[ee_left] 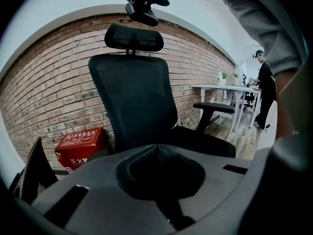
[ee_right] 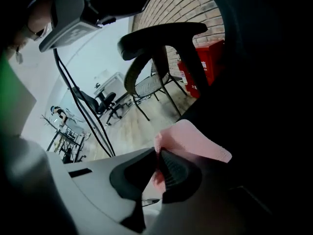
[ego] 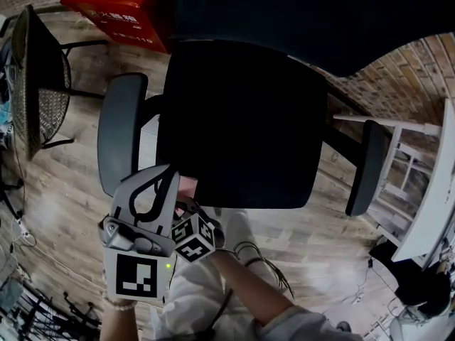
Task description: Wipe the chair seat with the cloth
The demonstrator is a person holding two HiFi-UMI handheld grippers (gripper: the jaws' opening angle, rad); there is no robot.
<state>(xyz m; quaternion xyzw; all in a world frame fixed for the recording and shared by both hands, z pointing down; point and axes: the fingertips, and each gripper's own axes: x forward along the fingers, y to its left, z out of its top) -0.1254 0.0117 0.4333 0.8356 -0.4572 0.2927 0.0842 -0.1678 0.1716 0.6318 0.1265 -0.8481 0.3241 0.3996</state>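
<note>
Head view: black padded chair seat fills mid-frame. Left tool and right tool sit at lower left, by the seat's front edge. Small pink cloth lies at that edge, by the right tool.

Left gripper view: jaws together, nothing between them. Seat ahead, right of centre.

Right gripper view: jaws clamped on the cloth, centre frame.
</note>
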